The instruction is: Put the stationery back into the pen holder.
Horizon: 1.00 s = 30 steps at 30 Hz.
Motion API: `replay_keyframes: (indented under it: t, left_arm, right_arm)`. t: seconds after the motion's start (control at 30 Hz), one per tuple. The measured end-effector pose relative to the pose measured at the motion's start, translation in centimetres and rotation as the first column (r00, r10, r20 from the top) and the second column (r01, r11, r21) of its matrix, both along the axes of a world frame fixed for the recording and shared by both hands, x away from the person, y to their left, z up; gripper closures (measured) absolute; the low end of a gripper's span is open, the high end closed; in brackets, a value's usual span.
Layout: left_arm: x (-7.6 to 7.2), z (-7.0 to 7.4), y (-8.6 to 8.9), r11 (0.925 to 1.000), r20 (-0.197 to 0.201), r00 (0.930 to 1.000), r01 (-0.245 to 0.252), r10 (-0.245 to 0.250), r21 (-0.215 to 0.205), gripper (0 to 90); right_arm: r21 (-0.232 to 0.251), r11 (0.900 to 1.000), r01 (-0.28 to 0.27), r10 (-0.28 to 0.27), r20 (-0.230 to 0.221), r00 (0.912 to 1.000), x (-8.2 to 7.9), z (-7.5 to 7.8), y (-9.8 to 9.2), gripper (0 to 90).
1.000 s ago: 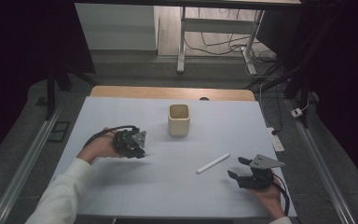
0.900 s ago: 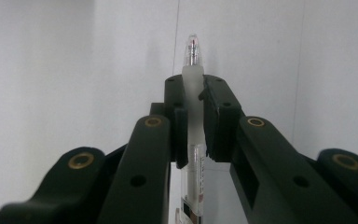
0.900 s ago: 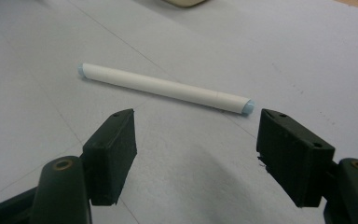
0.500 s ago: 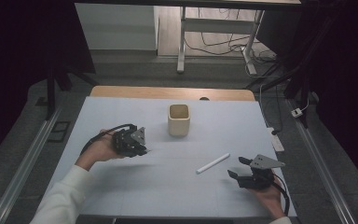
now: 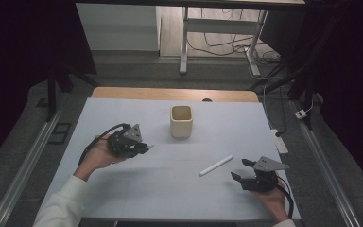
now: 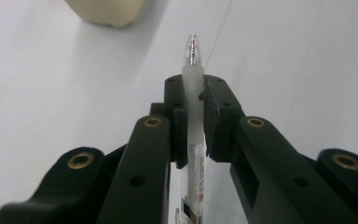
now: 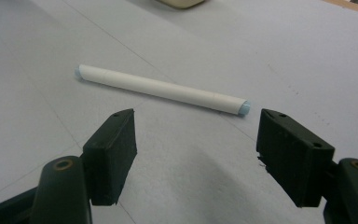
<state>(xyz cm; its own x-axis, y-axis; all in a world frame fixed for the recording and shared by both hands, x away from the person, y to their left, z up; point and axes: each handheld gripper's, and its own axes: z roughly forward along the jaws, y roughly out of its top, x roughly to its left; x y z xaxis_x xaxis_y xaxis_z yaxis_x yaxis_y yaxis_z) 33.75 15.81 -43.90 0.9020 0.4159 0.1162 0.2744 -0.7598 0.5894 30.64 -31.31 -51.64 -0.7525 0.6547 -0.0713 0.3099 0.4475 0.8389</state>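
Observation:
My left gripper hovers above the table's left half, shut on a clear pen that sticks out past its jaws toward the cream cup. The pen's tip shows just beyond the jaws in the high view. A white marker lies flat on the table right of centre. My right gripper rests near the front right, open, its jaws a short way from the marker with nothing between them.
The cup's base stands ahead of the left gripper. A light blue mat covers the table, with a wooden strip at the far edge. Metal rails run along both sides of the table.
My left gripper has lifted a little and moved toward the cup with the pen in it. The right gripper and the marker have stayed in place.

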Motion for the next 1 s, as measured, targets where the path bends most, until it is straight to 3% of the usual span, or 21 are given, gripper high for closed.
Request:
replay_keyframes:
  t: [0.2, 0.33, 0.5, 0.73, 0.87, 1.0]
  left_arm:
    - [-0.15, 0.05, 0.44, 0.9982, 0.009, 0.9995, -0.030, 0.030, -0.053, 80.0]
    - [-0.17, 0.35, 0.63, 0.9929, -0.002, 0.9981, -0.061, 0.061, -0.102, 80.0]
    - [-0.16, 0.56, 0.82, 0.9799, -0.002, 0.9944, -0.105, 0.106, -0.170, 79.9]
    - [0.02, 0.51, 1.00, 0.9642, 0.017, 0.9878, -0.147, 0.155, -0.220, 80.0]
    - [0.06, 0.54, 0.86, 0.9585, 0.025, 0.9862, -0.153, 0.164, -0.241, 79.9]
    - [0.13, 0.55, 0.75, 0.9475, 0.032, 0.9838, -0.160, 0.176, -0.276, 79.9]
  right_arm:
    - [0.007, 1.000, 0.000, 0.000, 0.002, 1.0000, -0.01, 0.01, 0.01, 28.1]
    - [0.005, 1.000, 0.005, -0.005, -0.001, 1.0000, 0.02, -0.01, 0.00, 28.1]
    - [0.008, 1.000, 0.002, -0.002, 0.001, 1.0000, 0.01, 0.00, 0.01, 28.1]
    - [0.008, 1.000, 0.004, -0.004, 0.004, 1.0000, 0.00, 0.03, -0.04, 28.1]
    - [0.008, 1.000, 0.005, -0.005, 0.004, 1.0000, 0.01, 0.02, -0.02, 28.1]
    - [0.012, 1.000, 0.007, -0.007, 0.007, 1.0000, -0.01, 0.01, -0.01, 28.1]
